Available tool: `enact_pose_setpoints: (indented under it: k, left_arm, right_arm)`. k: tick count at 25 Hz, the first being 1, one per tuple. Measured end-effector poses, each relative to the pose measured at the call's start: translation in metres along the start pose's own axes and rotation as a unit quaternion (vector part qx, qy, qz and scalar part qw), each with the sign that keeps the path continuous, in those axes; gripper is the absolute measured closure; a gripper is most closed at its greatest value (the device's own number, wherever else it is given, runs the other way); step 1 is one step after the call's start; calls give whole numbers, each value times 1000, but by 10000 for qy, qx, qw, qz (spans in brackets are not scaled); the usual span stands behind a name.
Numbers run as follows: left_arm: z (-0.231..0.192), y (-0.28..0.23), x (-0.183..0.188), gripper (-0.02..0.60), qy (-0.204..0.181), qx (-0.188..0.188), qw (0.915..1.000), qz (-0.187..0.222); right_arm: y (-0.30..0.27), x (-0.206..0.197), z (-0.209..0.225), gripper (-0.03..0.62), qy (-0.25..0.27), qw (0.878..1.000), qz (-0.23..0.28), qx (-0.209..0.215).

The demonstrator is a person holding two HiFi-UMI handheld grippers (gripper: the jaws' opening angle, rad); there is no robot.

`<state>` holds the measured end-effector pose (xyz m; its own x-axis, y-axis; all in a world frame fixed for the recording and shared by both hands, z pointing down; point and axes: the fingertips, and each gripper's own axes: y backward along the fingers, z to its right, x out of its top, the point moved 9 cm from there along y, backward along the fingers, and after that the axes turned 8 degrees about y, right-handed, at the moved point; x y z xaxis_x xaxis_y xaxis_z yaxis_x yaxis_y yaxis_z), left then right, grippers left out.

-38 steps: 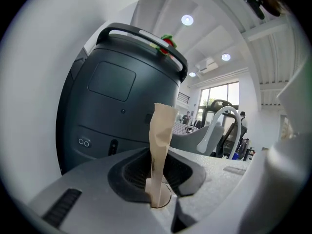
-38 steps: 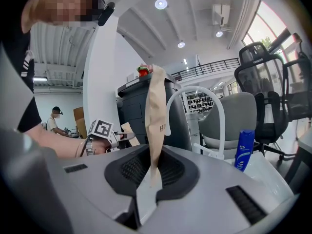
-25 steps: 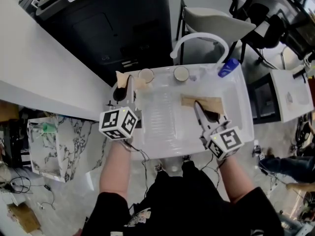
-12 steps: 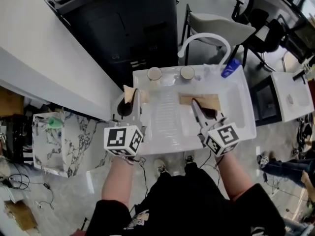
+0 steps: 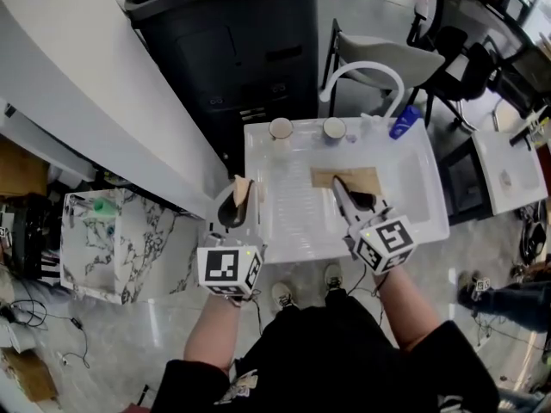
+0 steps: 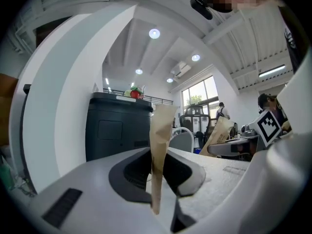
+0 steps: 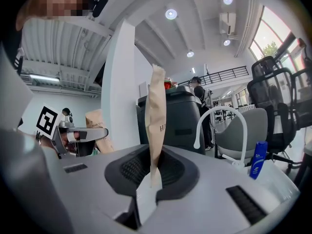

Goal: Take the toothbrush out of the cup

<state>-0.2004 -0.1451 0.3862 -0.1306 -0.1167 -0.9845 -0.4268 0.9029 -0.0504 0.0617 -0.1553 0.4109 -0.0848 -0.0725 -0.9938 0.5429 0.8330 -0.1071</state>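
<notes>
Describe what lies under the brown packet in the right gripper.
The white basin lies under the brown packet, pinched by the right gripper. Its floor directly beneath is covered by packet and gripper, so nothing there can be checked.

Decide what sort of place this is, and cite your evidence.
Probably an open-plan office or lab with a mock washstand. A white basin with an arched tap stands among office chairs, beside a black cabinet.

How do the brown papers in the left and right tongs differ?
The left paper is beside the sink's left edge; the right paper is over the sink. The right paper looks wider from above and shows print; the left paper looks plain. Both are brown, pinched in the left tongs and right tongs.
</notes>
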Motion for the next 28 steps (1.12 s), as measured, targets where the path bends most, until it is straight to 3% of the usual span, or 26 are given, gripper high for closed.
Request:
enact_pose_setpoints:
  k: [13, 28]
  left_arm:
    - [15, 59, -21, 532, 85, -365, 9987, -355]
    - [10, 82, -49, 532, 274, -838, 9937, -699]
  right_arm:
    - [25, 0, -43, 557, 11, 9996, -3, -265]
    - [63, -14, -72, 557, -44, 9966, -300, -768]
